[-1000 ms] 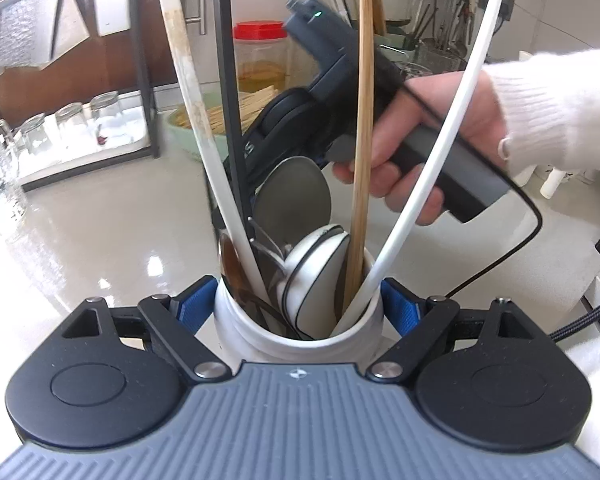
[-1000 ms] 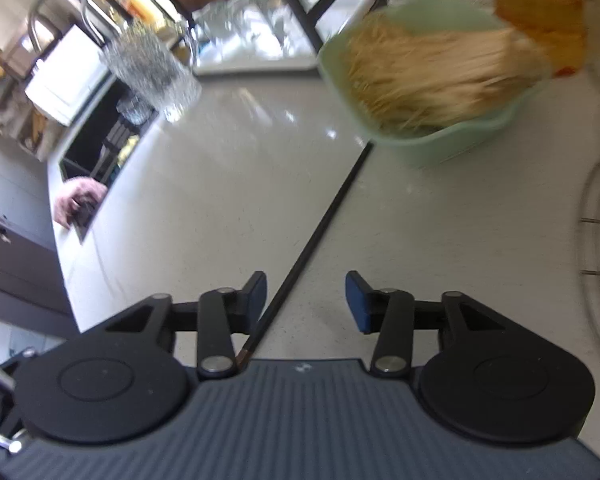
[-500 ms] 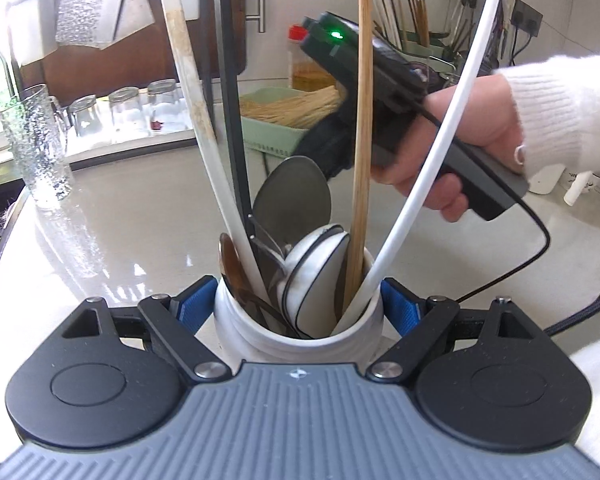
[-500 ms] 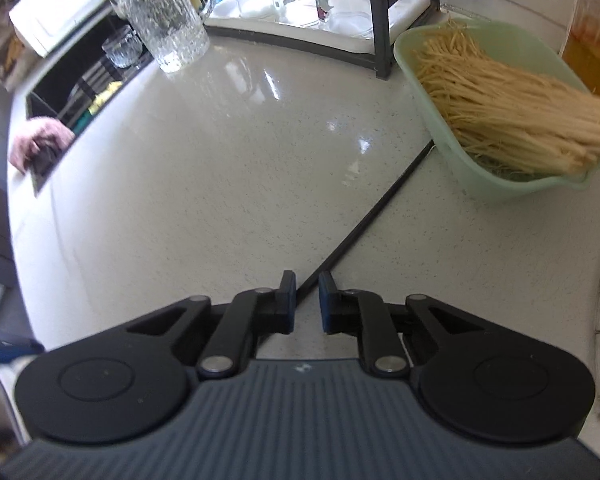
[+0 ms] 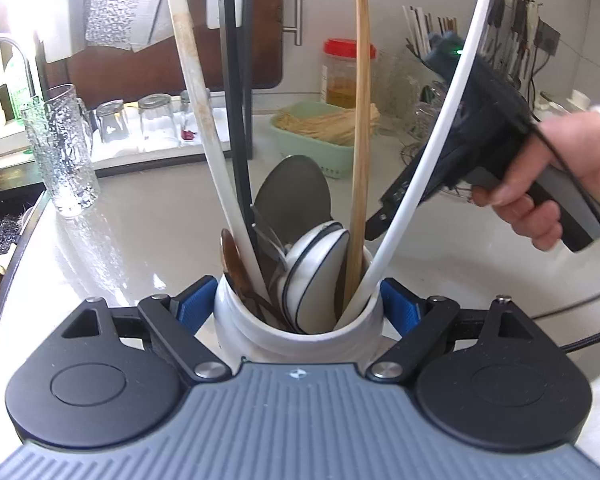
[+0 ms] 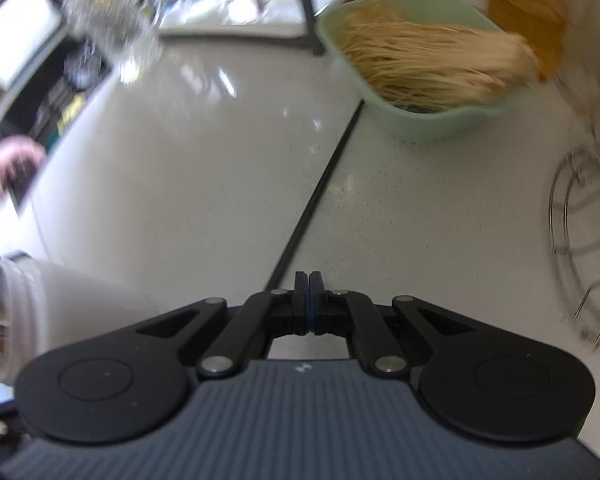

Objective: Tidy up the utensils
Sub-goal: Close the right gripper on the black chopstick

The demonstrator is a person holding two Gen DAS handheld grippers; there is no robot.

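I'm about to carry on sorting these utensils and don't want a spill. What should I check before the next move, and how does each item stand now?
1. Grip on the holder: ok. The left tool has its blue pads against both sides of the white utensil crock.
2. Utensils seated: ok. The wooden stick, white rod and black handle all stand inside the crock.
3. Free hand: ok. The right tool is shut with nothing between its pads.
4. Clearance from the handles: cannot tell. In the left view the right tool sits behind the white rod.
5. Thin black line on the countertop: cannot tell whether it is a utensil or a seam.
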